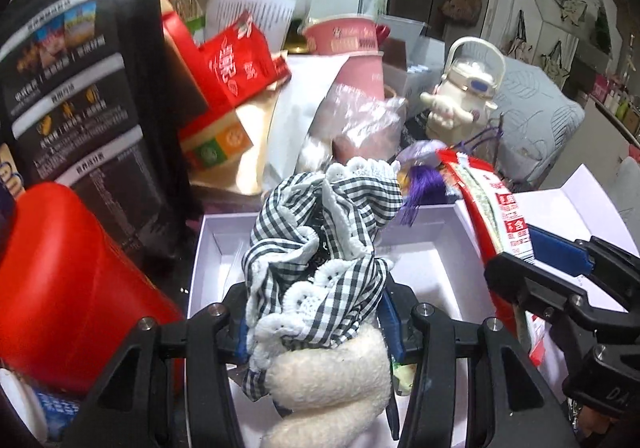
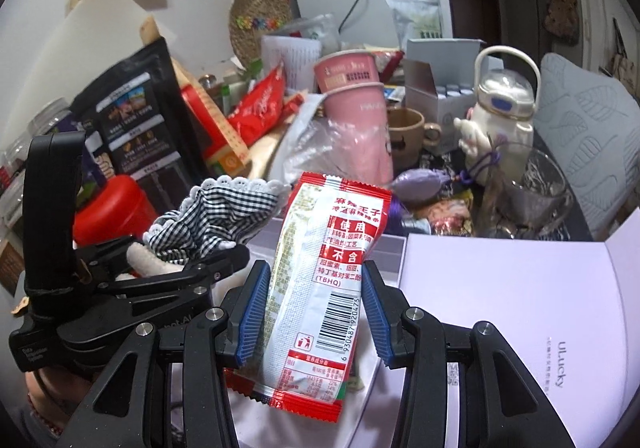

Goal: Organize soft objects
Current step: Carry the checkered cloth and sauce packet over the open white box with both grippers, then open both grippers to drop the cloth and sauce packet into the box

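Two soft items hang over the open white box (image 1: 208, 248): the left gripper (image 1: 316, 312) jaws clamp a gingham scrunchie (image 1: 320, 232), the right gripper (image 2: 312, 312) jaws pinch a red snack packet (image 2: 320, 280), seemingly poised for dropping inside.

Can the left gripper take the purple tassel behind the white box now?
Probably not. The left gripper is shut on a gingham cloth bundle, which hangs in front of the purple tassel beyond the white box.
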The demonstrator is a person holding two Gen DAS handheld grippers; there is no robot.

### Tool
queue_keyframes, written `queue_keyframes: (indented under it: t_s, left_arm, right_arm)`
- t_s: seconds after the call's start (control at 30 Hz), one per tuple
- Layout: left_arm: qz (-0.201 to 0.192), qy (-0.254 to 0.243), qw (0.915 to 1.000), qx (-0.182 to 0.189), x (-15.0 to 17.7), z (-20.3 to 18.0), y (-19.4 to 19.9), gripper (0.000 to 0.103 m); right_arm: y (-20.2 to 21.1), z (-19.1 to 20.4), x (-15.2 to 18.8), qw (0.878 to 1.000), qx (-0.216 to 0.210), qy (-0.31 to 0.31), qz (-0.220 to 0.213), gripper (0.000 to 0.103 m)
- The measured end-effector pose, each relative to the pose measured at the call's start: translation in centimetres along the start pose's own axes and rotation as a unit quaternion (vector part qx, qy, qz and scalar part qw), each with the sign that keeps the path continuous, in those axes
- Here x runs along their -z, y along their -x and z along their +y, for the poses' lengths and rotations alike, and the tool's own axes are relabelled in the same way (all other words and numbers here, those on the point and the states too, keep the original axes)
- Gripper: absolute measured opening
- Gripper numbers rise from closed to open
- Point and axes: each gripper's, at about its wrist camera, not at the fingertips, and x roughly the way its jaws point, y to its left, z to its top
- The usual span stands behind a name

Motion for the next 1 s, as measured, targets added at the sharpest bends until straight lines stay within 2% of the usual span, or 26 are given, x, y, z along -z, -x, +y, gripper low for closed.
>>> queue_keyframes:
  t_s: [0.43, 0.63, 0.83, 0.9, 1.0]
  left_arm:
    - [0.051, 0.001, 0.9983, -0.027, 0.9, 0.4, -2.7, 0.049]
    - [0.056, -0.023, 0.9955, -0.072, 1.2, -0.1, -3.4, 0.050]
    - [0.060, -0.031, 0.9946, -0.079, 1.2, -0.3, -3.6, 0.054]
    - [0.064, -0.030, 0.9943, -0.080, 1.1, -0.3, -3.7, 0.058]
    - [0.068, -0.027, 0.9940, -0.081, 0.8, -0.6, -4.1, 0.063]
  right_arm:
    - [-2.4, 0.1, 0.9, 0.999, 0.020, 0.010, 0.036, 0.046]
    - [-3.5, 0.4, 1.3, 0.998, 0.030, 0.015, 0.057, 0.047]
    - [-4.3, 0.5, 1.6, 0.996, 0.041, 0.018, 0.073, 0.048]
    - [-4.3, 0.4, 1.6, 0.996, 0.044, 0.016, 0.074, 0.049]
    - [-4.0, 0.2, 1.5, 0.996, 0.051, 0.018, 0.066, 0.058]
